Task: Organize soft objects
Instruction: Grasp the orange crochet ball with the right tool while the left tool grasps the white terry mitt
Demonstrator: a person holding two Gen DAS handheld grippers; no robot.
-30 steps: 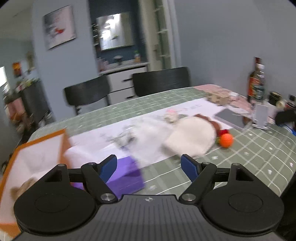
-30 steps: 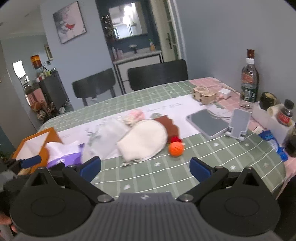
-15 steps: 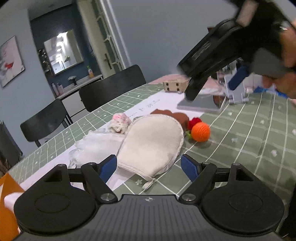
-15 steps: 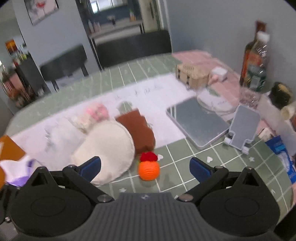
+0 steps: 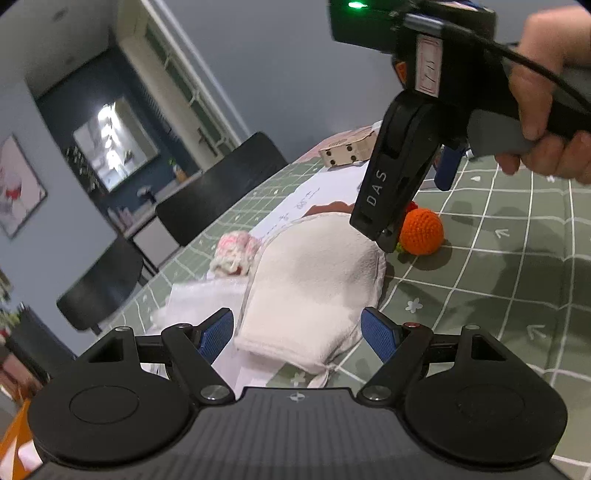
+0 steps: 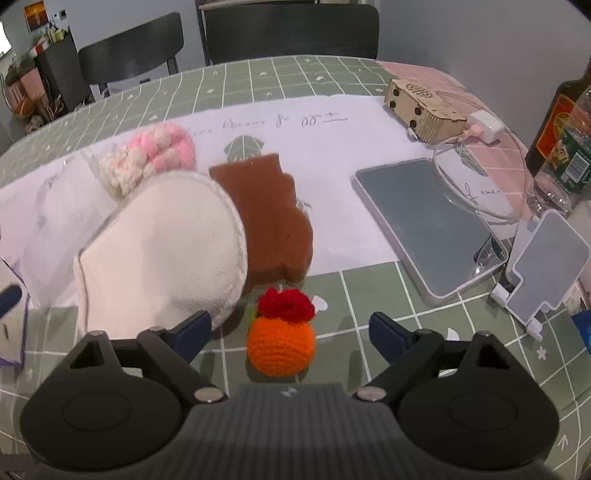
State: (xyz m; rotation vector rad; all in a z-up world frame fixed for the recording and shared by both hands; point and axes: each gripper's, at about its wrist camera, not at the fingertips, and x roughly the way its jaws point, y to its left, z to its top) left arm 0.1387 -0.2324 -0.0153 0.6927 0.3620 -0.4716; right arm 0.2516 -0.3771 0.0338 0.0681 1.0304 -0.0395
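A cream fabric mitt lies on the green checked tablecloth. My left gripper is open, its blue fingertips either side of the mitt's near end. An orange crochet ball with a red top sits between the open fingers of my right gripper, just above the cloth. A brown sponge lies behind the ball. A pink and white crochet piece lies beyond the mitt.
A grey tablet, a phone stand, a wooden box and bottles stand to the right. A white paper sheet covers the table's middle. Two black chairs stand behind. An orange box edge is at the left.
Both grippers have moved in and down toward the soft objects. The left now frames the mitt's near end; the right now has the orange ball between its fingers.
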